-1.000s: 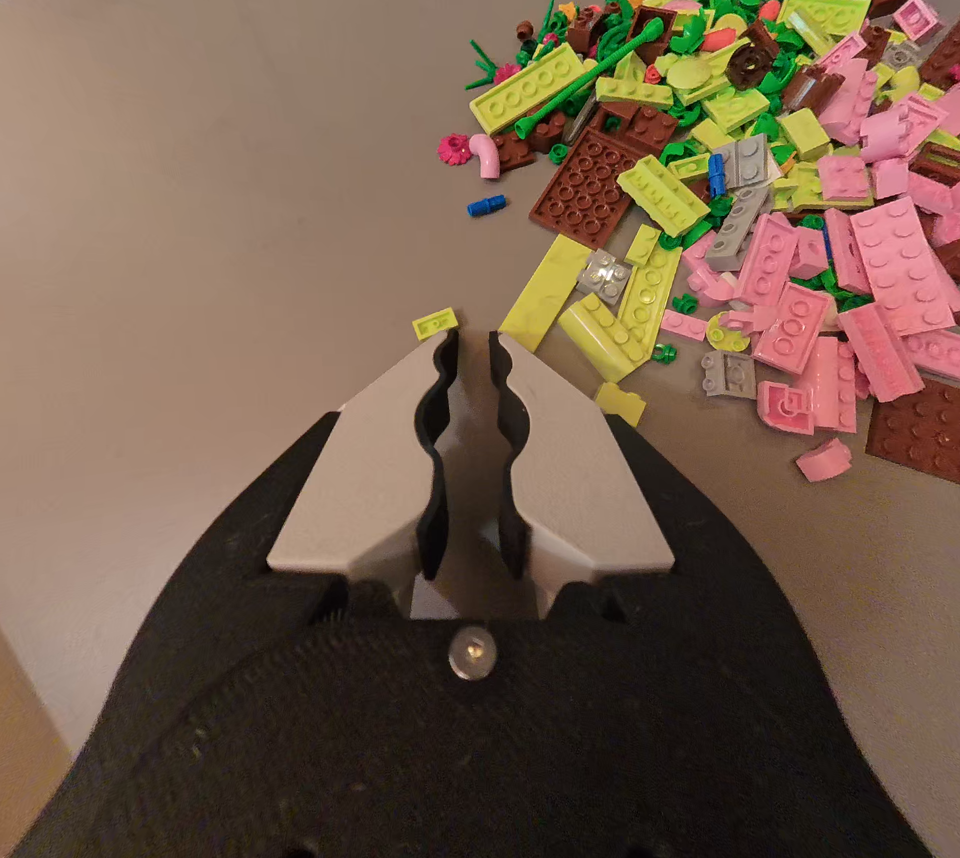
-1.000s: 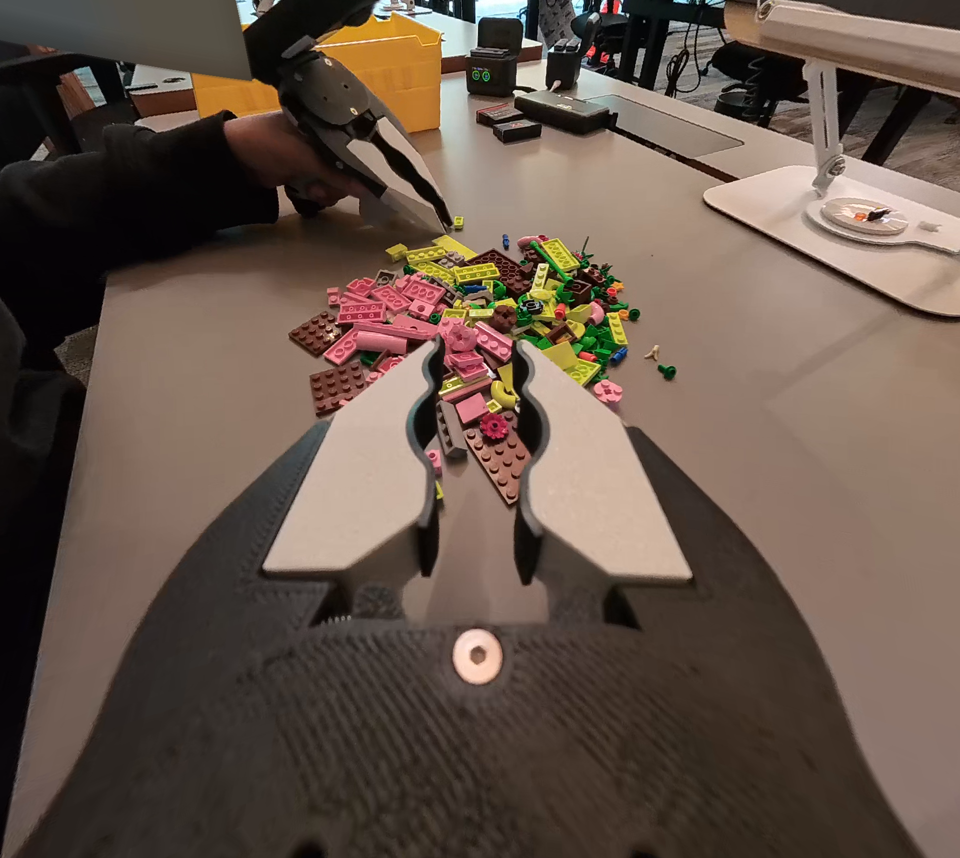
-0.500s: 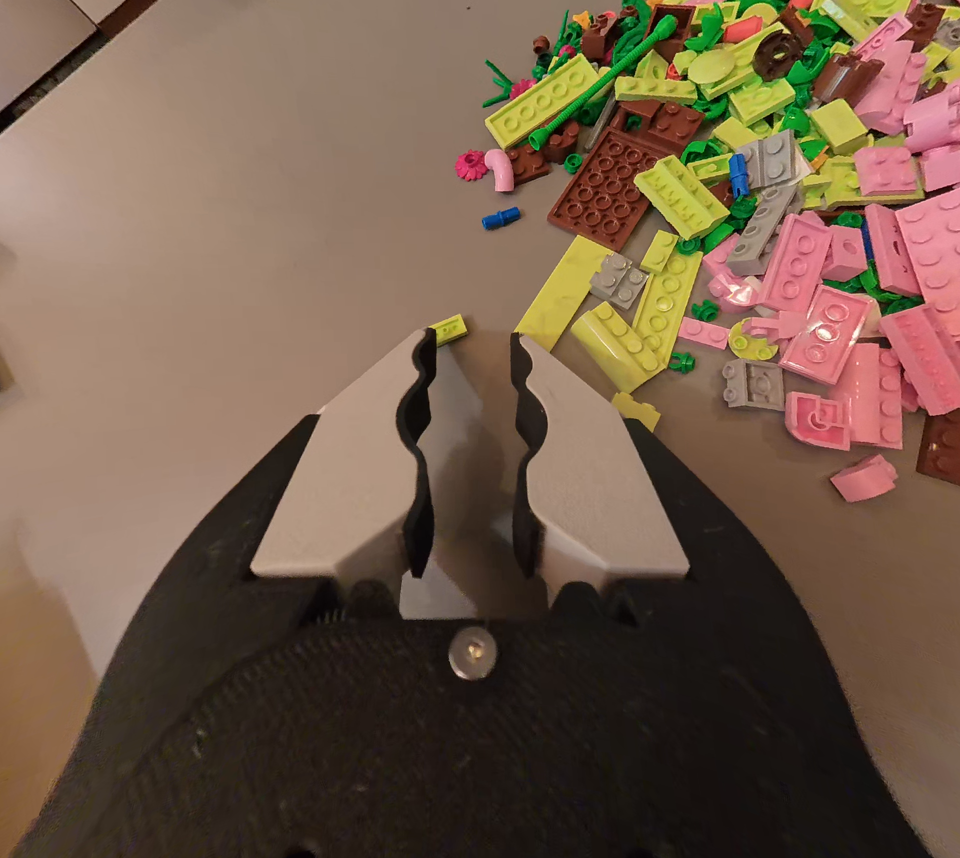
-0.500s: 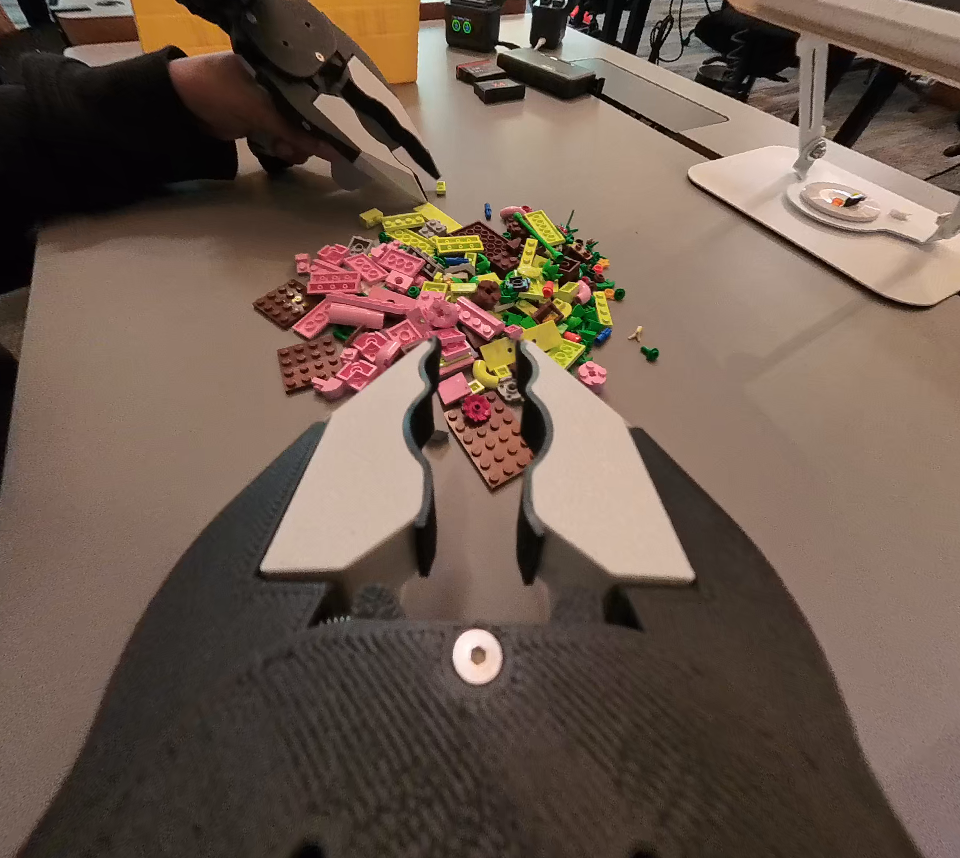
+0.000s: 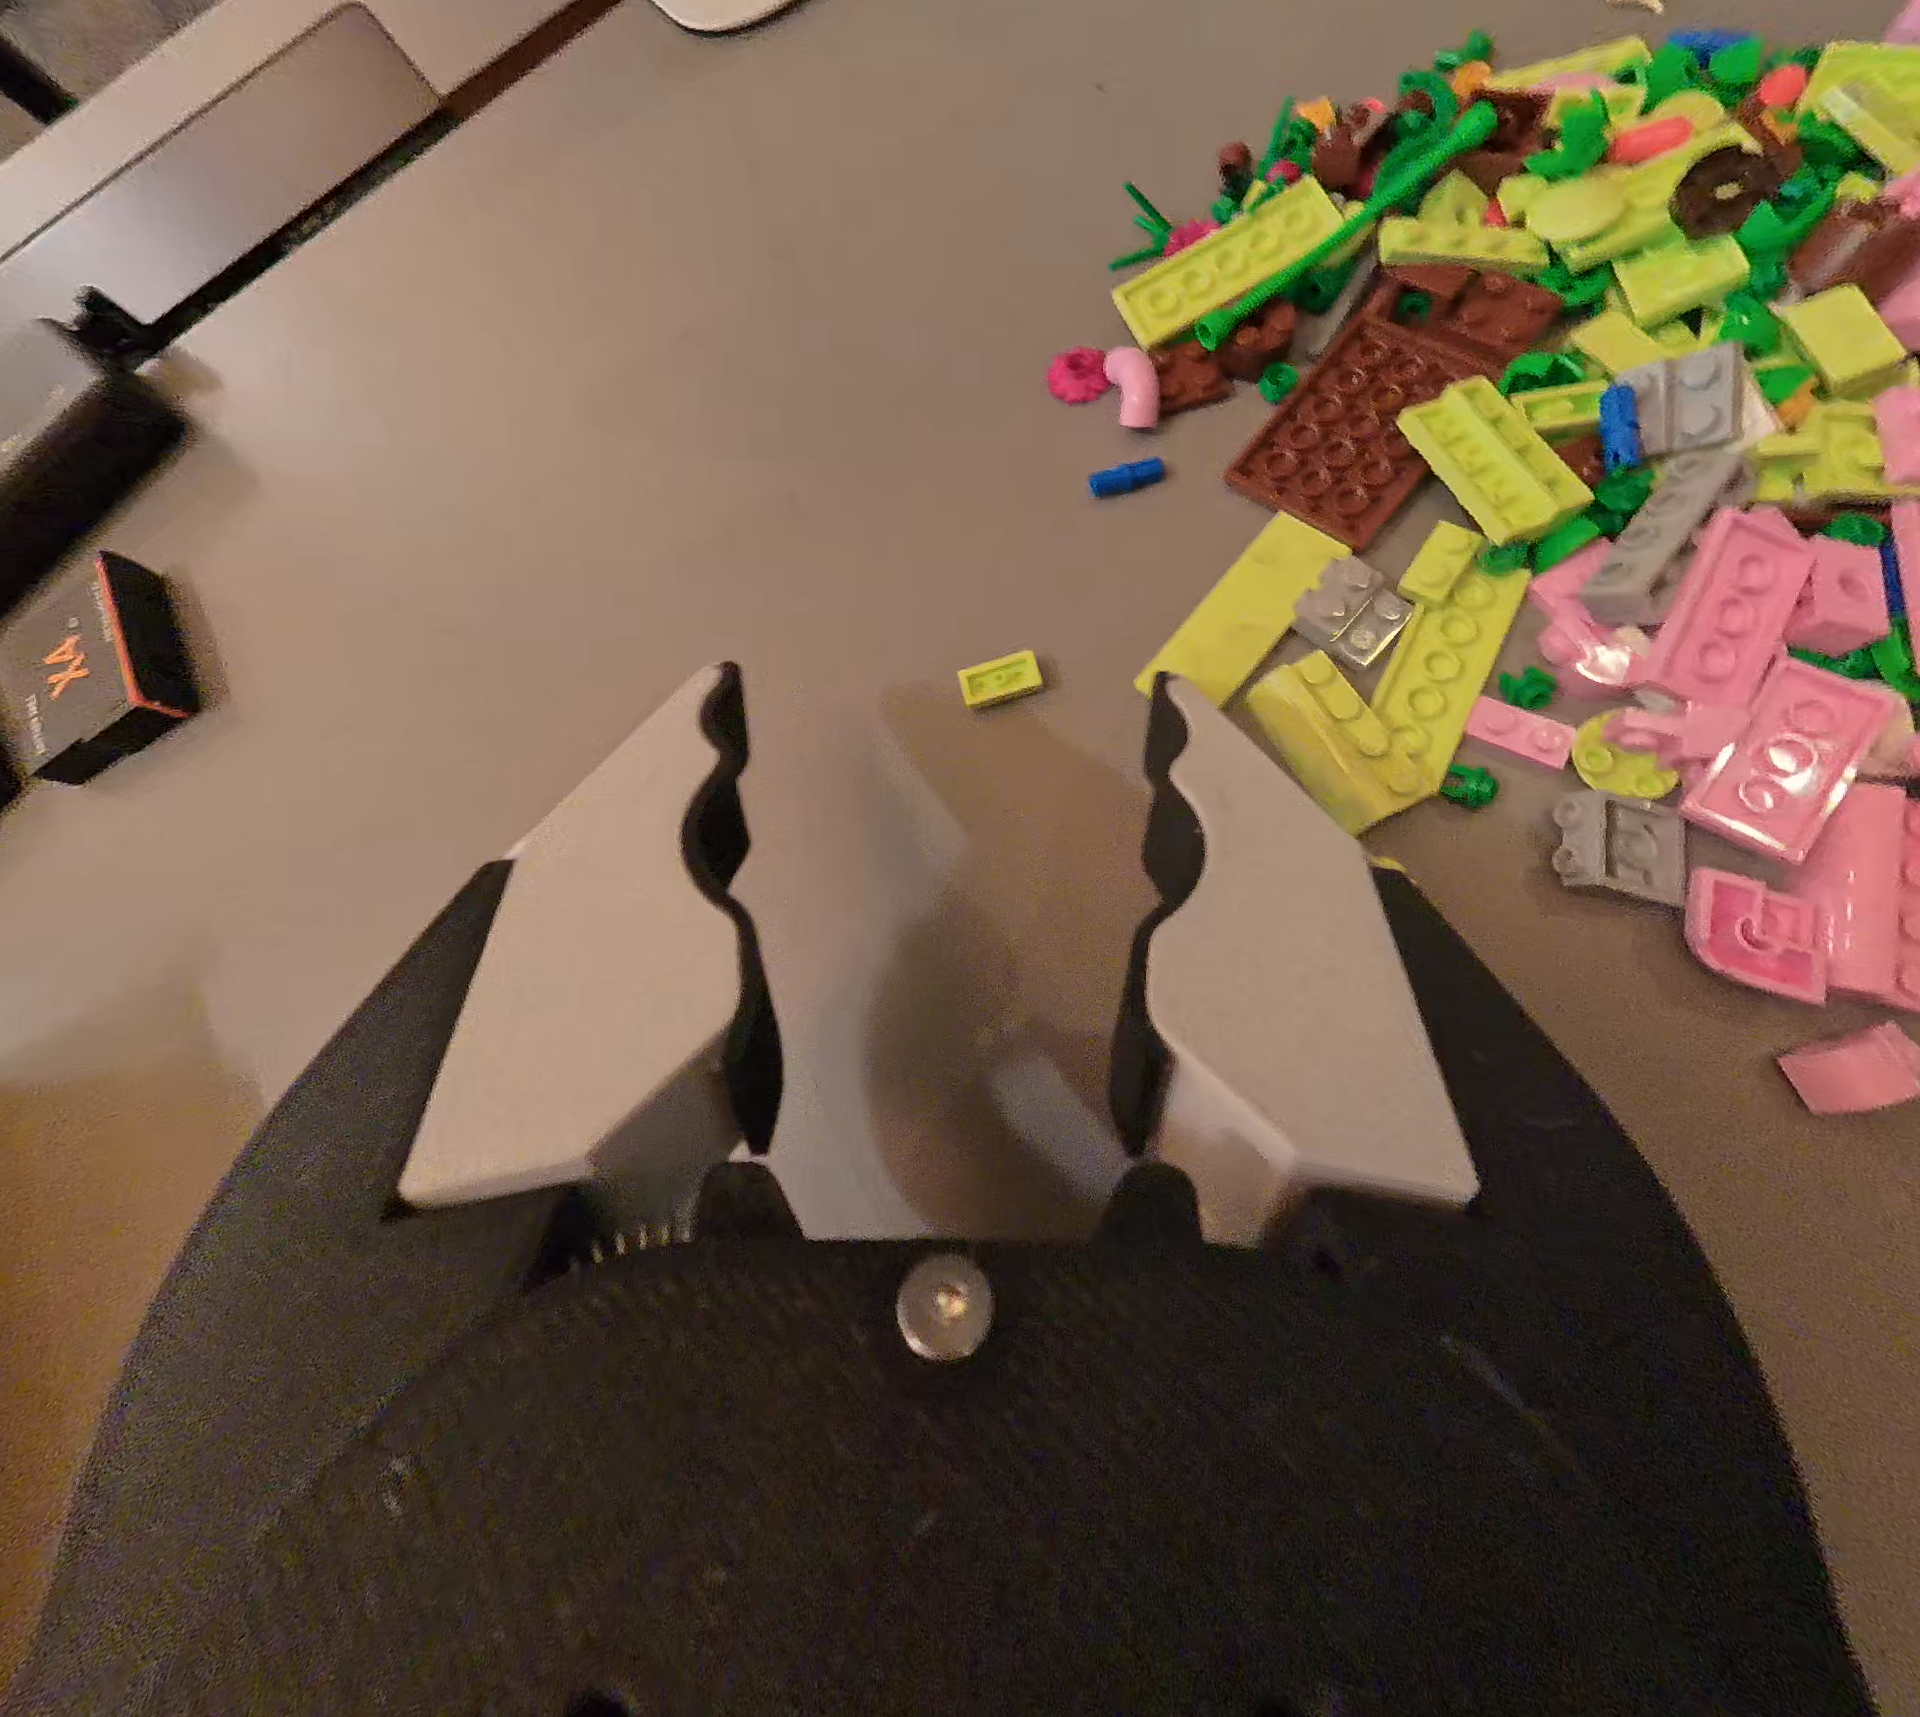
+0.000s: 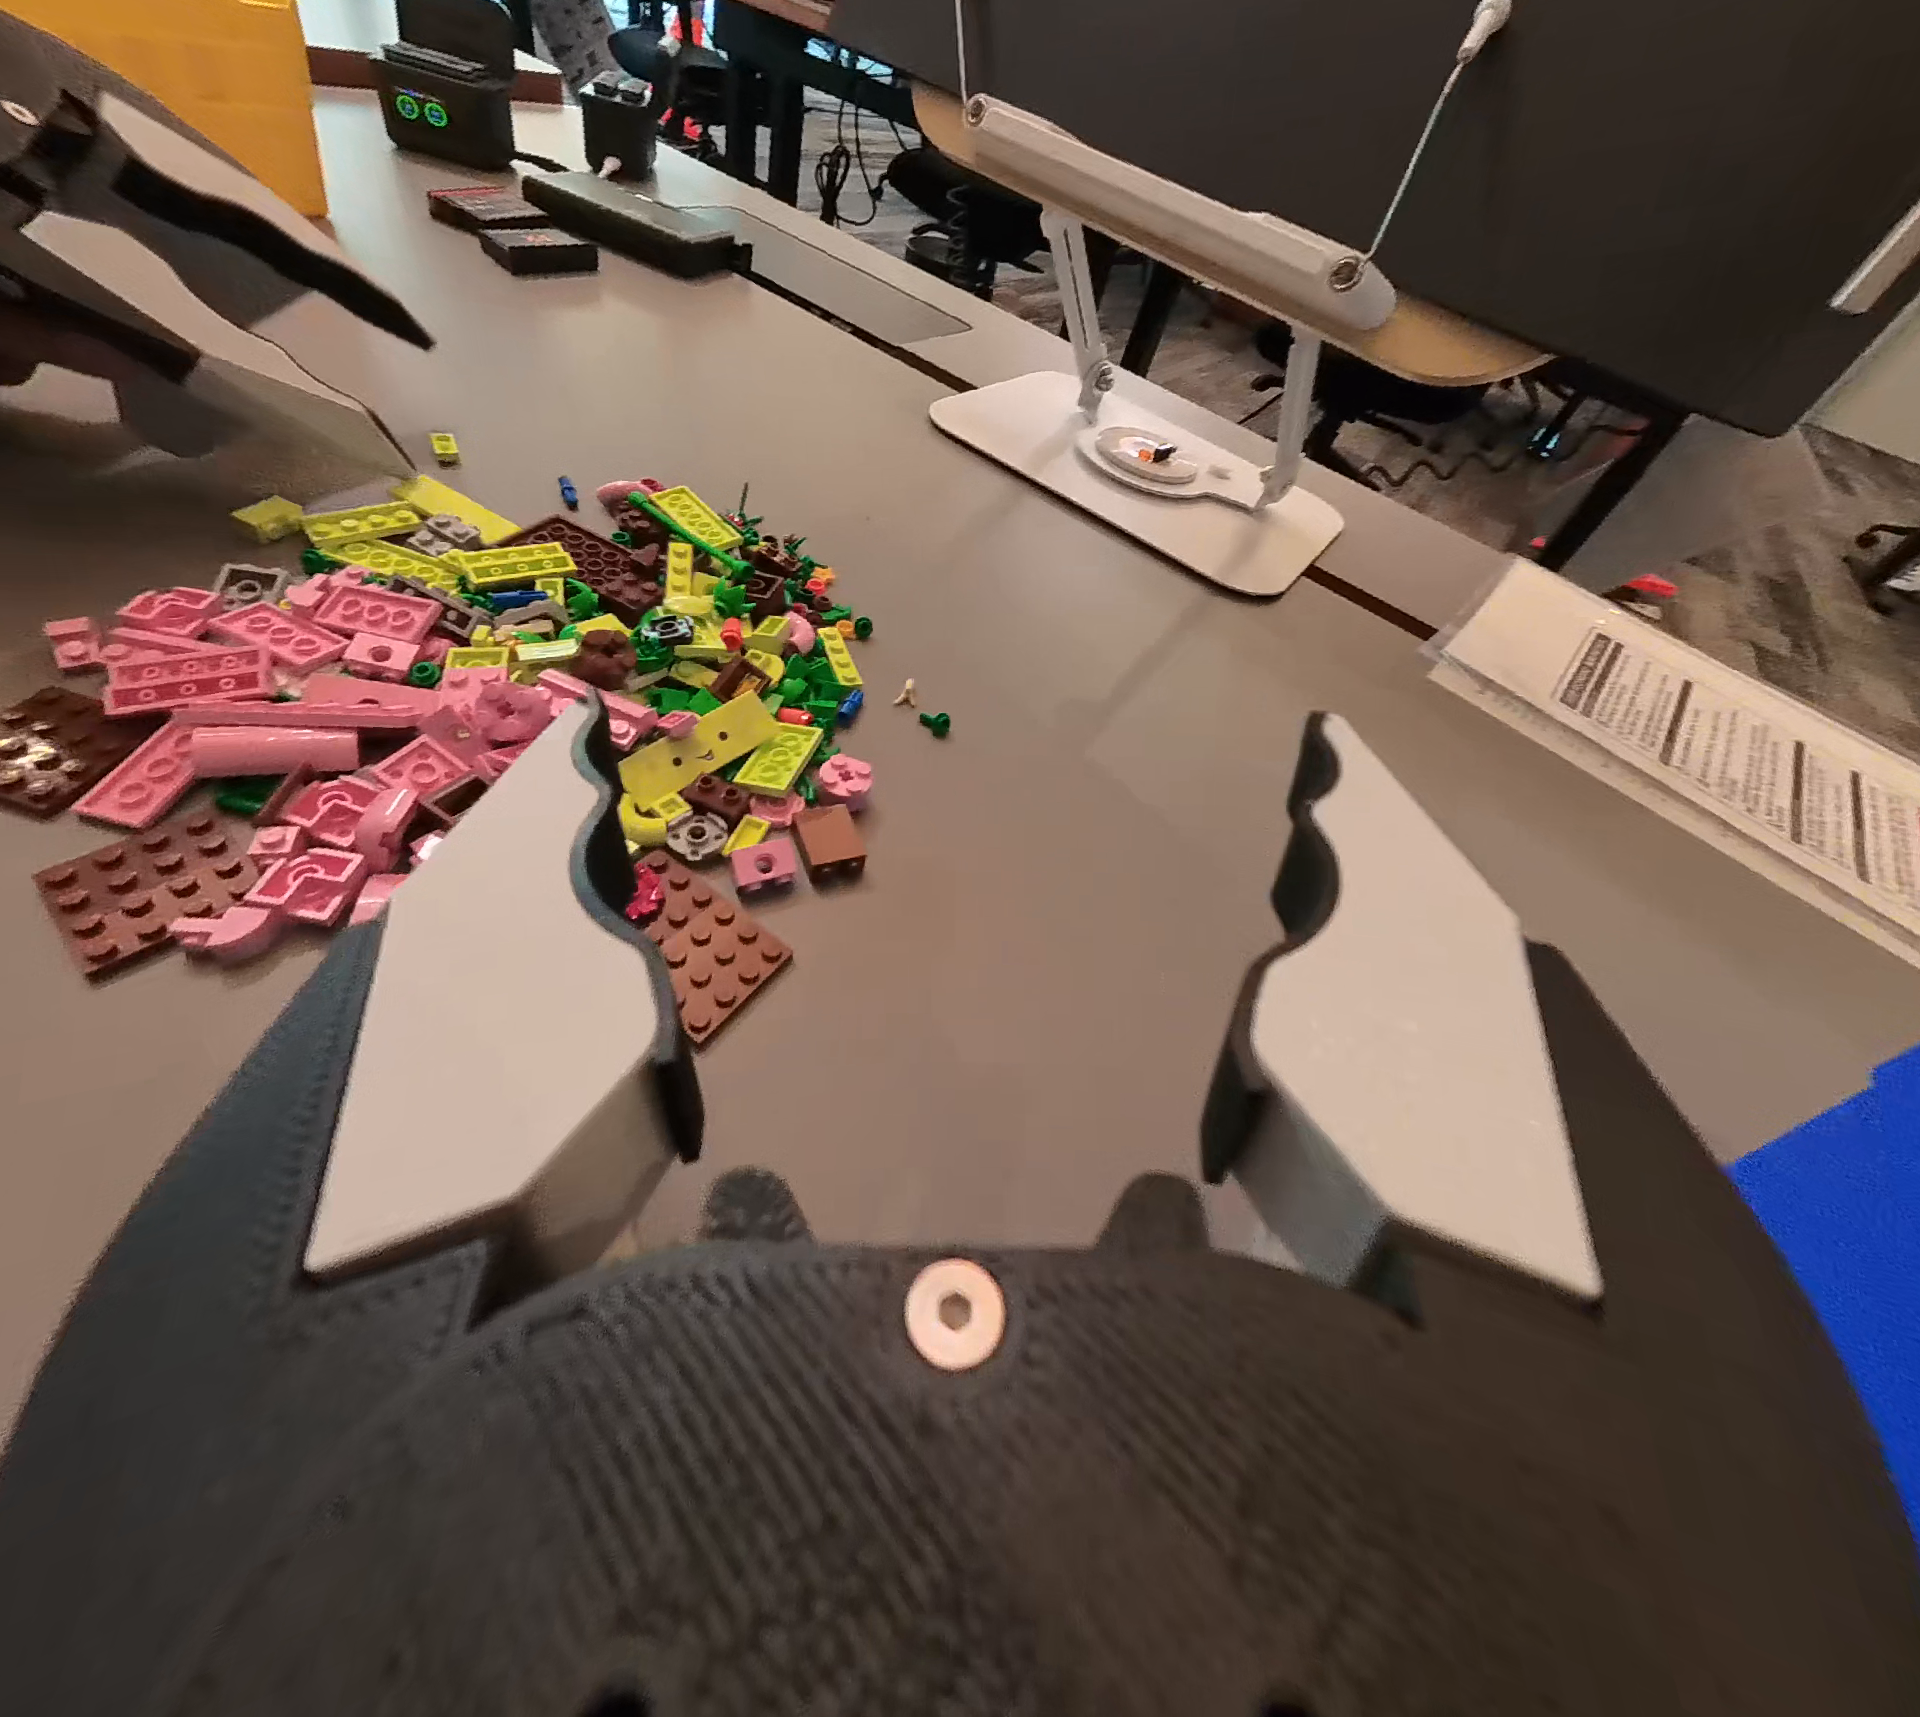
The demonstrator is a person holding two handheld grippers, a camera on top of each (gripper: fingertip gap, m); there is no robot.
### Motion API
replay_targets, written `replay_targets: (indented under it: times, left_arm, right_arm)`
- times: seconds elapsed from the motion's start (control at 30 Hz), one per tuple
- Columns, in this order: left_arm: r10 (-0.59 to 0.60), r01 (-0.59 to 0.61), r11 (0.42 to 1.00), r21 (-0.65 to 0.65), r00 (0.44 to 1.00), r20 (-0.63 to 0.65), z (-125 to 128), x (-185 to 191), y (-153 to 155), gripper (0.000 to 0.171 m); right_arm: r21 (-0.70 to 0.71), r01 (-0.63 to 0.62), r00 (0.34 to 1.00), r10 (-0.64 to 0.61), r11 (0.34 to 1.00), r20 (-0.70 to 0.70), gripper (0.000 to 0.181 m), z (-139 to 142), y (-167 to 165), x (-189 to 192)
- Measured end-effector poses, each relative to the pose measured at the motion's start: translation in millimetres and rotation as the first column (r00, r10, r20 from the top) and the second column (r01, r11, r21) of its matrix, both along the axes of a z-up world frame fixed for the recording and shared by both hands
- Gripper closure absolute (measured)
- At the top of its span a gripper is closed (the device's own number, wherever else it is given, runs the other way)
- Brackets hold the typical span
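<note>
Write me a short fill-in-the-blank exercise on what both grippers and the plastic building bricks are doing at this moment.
1. The left gripper has its jaws ____ and holds nothing.
2. The single small lime-green plate lies just beyond its tips, ____ from the pile of pink, lime, brown and green plastic bricks.
3. The right gripper hangs open over the bare grey table, with the pile on its ____ side.

Missing words: open; apart; left

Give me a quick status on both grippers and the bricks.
Left gripper open, empty, nearest a small lime plate lying apart from the brick pile. Right gripper open, empty, over bare table beside the pile.
</note>
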State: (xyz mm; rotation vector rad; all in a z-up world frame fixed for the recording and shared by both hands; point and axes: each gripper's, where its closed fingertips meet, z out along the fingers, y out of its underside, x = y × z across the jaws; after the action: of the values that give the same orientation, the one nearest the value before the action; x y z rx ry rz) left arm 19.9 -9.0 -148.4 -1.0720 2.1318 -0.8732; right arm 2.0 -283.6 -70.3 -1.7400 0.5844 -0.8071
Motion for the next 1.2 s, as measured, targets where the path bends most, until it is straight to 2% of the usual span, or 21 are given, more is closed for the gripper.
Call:
replay_targets:
  times: [0.1,0.23,0.67,0.83,1.0,1.07,1.13,1.2]
  left_arm:
    - [0.049,-0.047,0.996,-0.072,0.998,0.027,10,4,5,0.074]
    - [0.098,-0.086,0.988,-0.126,0.991,0.088,24,9,12,0.056]
    - [0.104,-0.087,0.988,-0.127,0.986,0.128,31,11,12,0.054]
    - [0.084,-0.066,0.99,-0.122,0.986,0.146,33,9,8,0.059]
    - [0.076,-0.06,0.993,-0.1,0.984,0.163,32,9,6,0.067]
    - [0.078,-0.062,0.992,-0.108,0.985,0.152,31,9,6,0.073]
    - [0.064,-0.047,0.992,-0.114,0.987,0.149,31,8,5,0.088]
    - [0.03,-0.012,0.993,-0.115,0.987,0.156,32,5,1,0.113]
  right_arm:
    - [-0.008,0.02,1.0,-0.02,1.0,0.006,0.05,0,-2,2]
    - [-0.01,0.017,1.0,-0.017,1.0,0.008,0.049,0,-1,2]
    - [-0.058,-0.009,1.0,0.011,0.998,0.024,0.058,-3,5,-3]
    - [-0.094,-0.041,0.999,0.041,0.995,0.007,0.074,-10,10,-6]
    - [-0.152,-0.099,0.995,0.101,0.983,0.005,0.111,-16,17,-14]
    - [-0.175,-0.115,0.993,0.118,0.978,0.009,0.119,-19,20,-17]
    - [-0.198,-0.132,0.991,0.137,0.971,0.008,0.129,-22,22,-20]
    - [-0.211,-0.149,0.988,0.153,0.966,0.006,0.139,-23,24,-22]
